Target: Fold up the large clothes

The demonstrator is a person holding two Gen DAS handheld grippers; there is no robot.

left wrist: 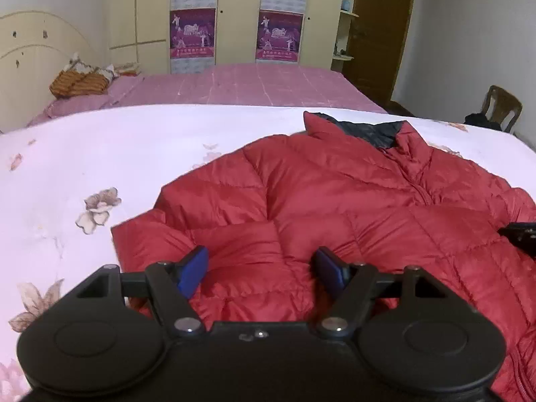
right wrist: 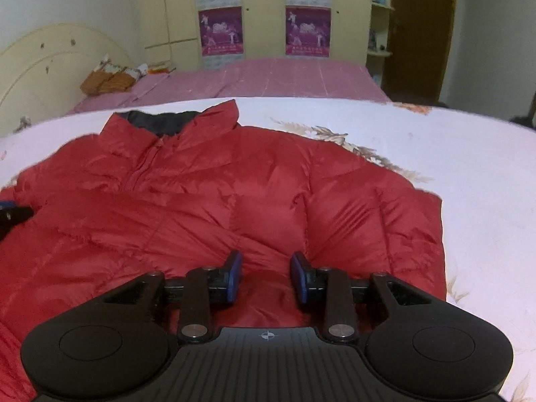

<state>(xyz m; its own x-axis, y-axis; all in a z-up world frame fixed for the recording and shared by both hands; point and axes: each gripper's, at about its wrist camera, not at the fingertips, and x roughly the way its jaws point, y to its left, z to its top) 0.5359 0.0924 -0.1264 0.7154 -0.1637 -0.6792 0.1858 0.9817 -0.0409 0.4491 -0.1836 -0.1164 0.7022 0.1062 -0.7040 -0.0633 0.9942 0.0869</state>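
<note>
While the red puffer jacket lies spread front-up on the white floral bedsheet, its collar points toward the far side and a dark lining shows inside the neck. Zipper closed down the middle, quilted panels puffed and creased, and what looks like a sleeve is folded in over the body on the near left side in the left wrist view. From the right wrist camera the same jacket fills the centre of the sheet, its right edge running straight down near the lower hem.

Now the tools. Left gripper sits low over the jacket's lower left part, blue pads spread wide apart, nothing between them, red fabric visible in the gap. Right gripper is over the lower right part of the jacket, its blue pads also parted with a narrower gap, nothing pinched; whether the tips touch the fabric, I cannot tell. Each gripper peeks into the other's view at the frame edge.

Further out, a second bed with a pink checked cover, an orange-brown bundle by its cream headboard, a wardrobe with purple posters, a brown door, and a wooden chair at right.
</note>
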